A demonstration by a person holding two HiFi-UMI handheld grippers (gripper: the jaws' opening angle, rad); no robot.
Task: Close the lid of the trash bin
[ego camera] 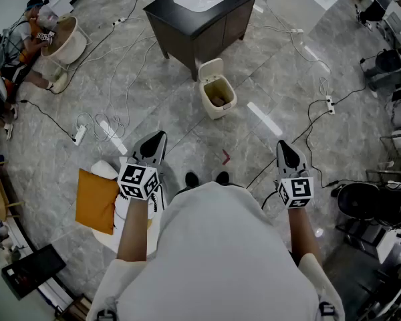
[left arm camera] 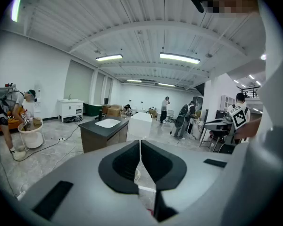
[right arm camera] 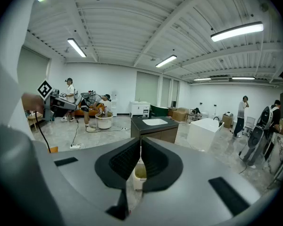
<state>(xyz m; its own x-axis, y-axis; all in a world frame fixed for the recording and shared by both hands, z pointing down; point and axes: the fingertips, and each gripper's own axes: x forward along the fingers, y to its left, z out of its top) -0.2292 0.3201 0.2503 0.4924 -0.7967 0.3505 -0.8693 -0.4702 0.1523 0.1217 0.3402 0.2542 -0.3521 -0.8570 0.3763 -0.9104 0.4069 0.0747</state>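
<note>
Two grippers are held out in front with jaws pressed together on nothing: the left gripper (ego camera: 158, 138) and the right gripper (ego camera: 283, 146). The trash bin (ego camera: 218, 93) is seen on the floor beside the sink cabinet (ego camera: 200, 15), lid (ego camera: 210, 67) raised. In both gripper views the bin is largely masked by the jaws.
</note>
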